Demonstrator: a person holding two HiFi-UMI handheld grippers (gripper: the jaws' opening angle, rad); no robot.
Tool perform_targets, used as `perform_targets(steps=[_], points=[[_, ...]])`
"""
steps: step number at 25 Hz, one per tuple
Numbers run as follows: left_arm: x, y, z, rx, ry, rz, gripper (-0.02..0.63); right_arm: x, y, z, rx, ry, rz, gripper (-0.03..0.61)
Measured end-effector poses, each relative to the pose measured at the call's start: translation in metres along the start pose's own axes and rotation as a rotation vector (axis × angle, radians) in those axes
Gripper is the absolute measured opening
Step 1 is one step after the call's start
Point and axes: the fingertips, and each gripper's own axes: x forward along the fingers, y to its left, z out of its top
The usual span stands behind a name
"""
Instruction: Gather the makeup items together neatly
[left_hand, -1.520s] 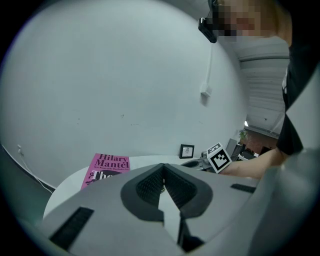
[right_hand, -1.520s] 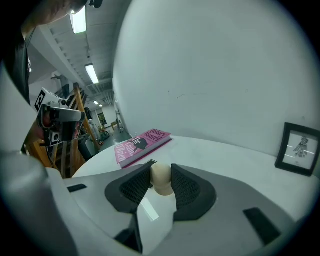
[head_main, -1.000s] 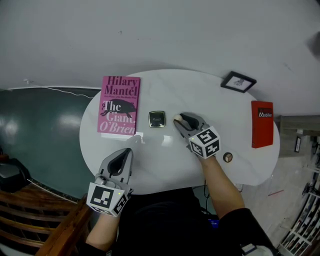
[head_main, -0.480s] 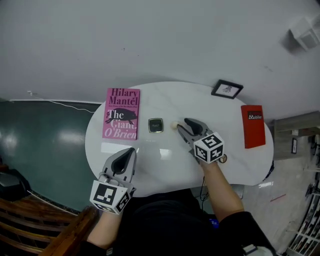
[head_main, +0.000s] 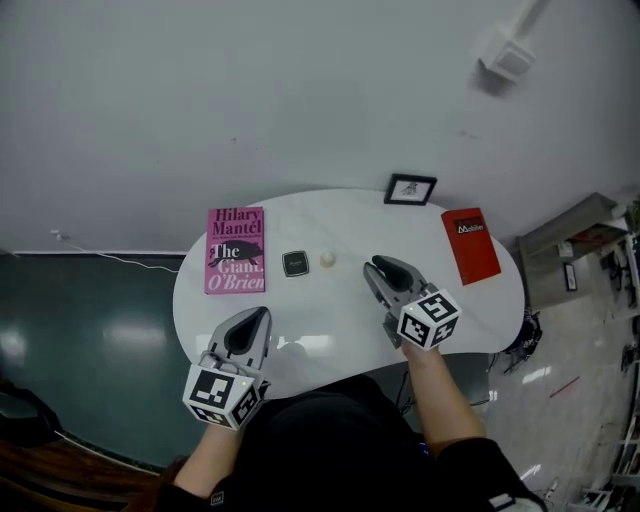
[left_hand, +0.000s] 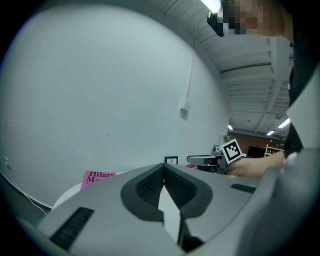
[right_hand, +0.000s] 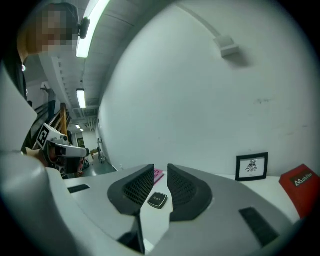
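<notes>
White oval table set against a pale wall. The right gripper hangs over mid-table, jaws closing with nothing between them; the left gripper is at the near edge, jaws together, empty. The black compact and a small cream round item lie just beside each other, left of the right gripper and apart from it. A pink book lies beside the compact; a red book and a framed picture lie well apart.
</notes>
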Motion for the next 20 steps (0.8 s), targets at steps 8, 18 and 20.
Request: perform_targets(steps=[8,18,20], points=[[0.005,-0.023,0.009,0.025,-0.017,-0.04,0.009,-0.061,0.021,0.031,-0.111,-0.093,0.006,0.055],[0.079,-0.099,0.016,0.07,0.001,-0.061,0.009,-0.133,-0.05,0.03,-0.105,-0.129,-0.002,0.046],[0.097,-0.121,0.016,0.073,0.0,-0.055,0.009,-0.149,-0.069,0.026,-0.111,-0.125,0.01,0.046]])
